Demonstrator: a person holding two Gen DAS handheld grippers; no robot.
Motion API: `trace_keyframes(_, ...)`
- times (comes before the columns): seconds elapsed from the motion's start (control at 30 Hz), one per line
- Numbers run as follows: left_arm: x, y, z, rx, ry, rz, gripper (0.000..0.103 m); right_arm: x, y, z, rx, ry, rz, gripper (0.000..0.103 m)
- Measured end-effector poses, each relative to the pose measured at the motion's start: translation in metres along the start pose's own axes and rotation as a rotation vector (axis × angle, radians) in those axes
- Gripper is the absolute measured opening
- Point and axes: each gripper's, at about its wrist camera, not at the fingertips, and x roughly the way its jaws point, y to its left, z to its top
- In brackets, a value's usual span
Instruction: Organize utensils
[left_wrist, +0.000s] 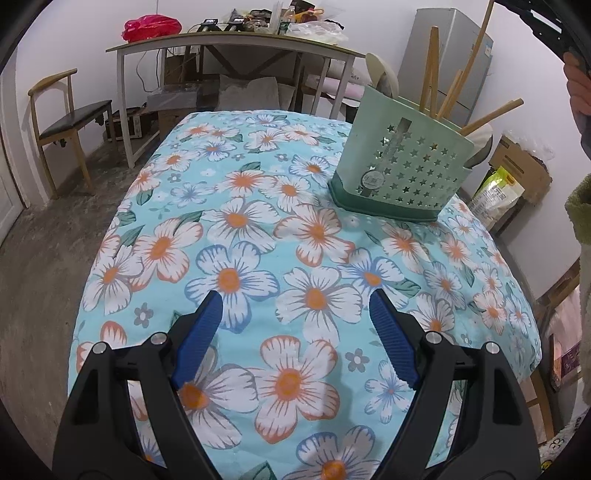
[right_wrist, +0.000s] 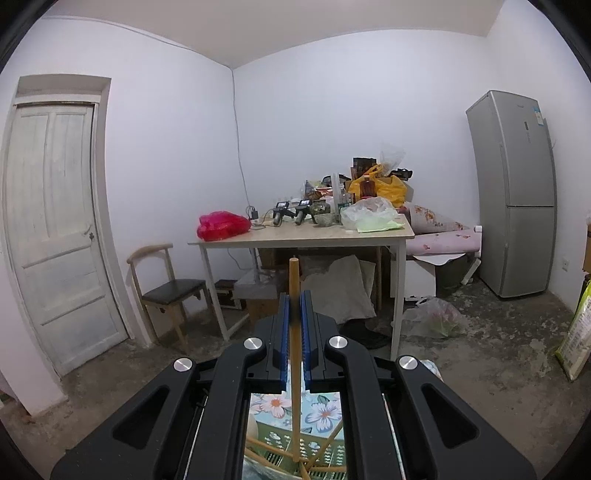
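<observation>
Pinched between the right gripper (right_wrist: 294, 314) pads, one chopstick (right_wrist: 294, 291) should drop vertically into the green holder (left_wrist: 402, 166), while the left gripper (left_wrist: 295, 314) idles spread.

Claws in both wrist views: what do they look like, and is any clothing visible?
Both claws, left and right, share one build: matte black angular arms with cut-out slots, round silver pivot bolts, and blue ribbed pads. No cables show. At the left view's right edge, a fuzzy green-cream sleeve.
</observation>
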Motion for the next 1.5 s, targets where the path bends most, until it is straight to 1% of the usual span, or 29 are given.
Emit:
trace_keyframes(0.1,0.001,0.0,0.0,0.007,-0.002,0.002,0.078,0.005,0.002,-0.002,-0.006,0.002,-0.001,0.006)
trace_keyframes(0.23,0.0,0.0,0.001,0.006,-0.007,0.004,0.078,0.023,0.004,-0.01,-0.021,0.018,-0.007,0.006)
trace_keyframes(0.4,-0.002,0.003,0.003,-0.002,-0.015,0.012,0.078,0.043,0.005,-0.029,-0.052,0.026,-0.025,0.006)
trace_keyframes(0.53,-0.003,0.005,0.003,-0.01,-0.019,0.017,0.078,0.058,0.004,-0.044,-0.073,0.05,-0.043,0.006)
trace_keyframes(0.6,-0.003,0.006,0.003,-0.011,-0.023,0.018,0.078,0.062,0.001,-0.051,-0.074,0.075,-0.045,0.006)
trace_keyframes(0.67,-0.004,0.006,0.003,-0.012,-0.027,0.019,0.081,0.061,-0.001,-0.054,-0.061,0.091,-0.037,0.006)
trace_keyframes(0.87,-0.004,0.006,0.006,-0.013,-0.038,0.014,0.083,0.042,-0.01,-0.049,-0.021,0.073,-0.028,0.008)
trace_keyframes(0.9,-0.004,0.006,0.007,-0.014,-0.039,0.014,0.083,0.039,-0.012,-0.048,-0.011,0.07,-0.024,0.009)
trace_keyframes(0.93,-0.004,0.005,0.008,-0.014,-0.042,0.013,0.083,0.035,-0.014,-0.046,0.004,0.063,-0.017,0.014)
trace_keyframes(1.0,-0.005,0.005,0.008,-0.013,-0.048,0.014,0.084,0.029,-0.018,-0.045,0.019,0.052,-0.015,0.018)
trace_keyframes(1.07,-0.006,0.005,0.009,-0.015,-0.052,0.016,0.084,0.022,-0.02,-0.042,0.038,0.041,-0.005,0.019)
trace_keyframes(1.2,-0.01,0.006,0.014,-0.023,-0.069,0.017,0.087,0.002,-0.024,-0.041,0.076,0.009,0.018,0.029)
trace_keyframes(1.3,-0.018,0.004,0.027,-0.025,-0.108,0.007,0.089,-0.02,-0.027,-0.042,0.108,-0.02,0.033,0.036)
trace_keyframes(1.4,-0.026,0.001,0.039,-0.036,-0.156,0.001,0.092,-0.049,-0.029,-0.05,0.131,-0.047,0.041,0.046)
trace_keyframes(1.43,-0.027,0.0,0.044,-0.043,-0.168,0.0,0.092,-0.054,-0.029,-0.053,0.134,-0.047,0.041,0.051)
trace_keyframes(1.5,-0.031,-0.003,0.053,-0.053,-0.187,-0.006,0.093,-0.066,-0.026,-0.063,0.13,-0.026,0.028,0.055)
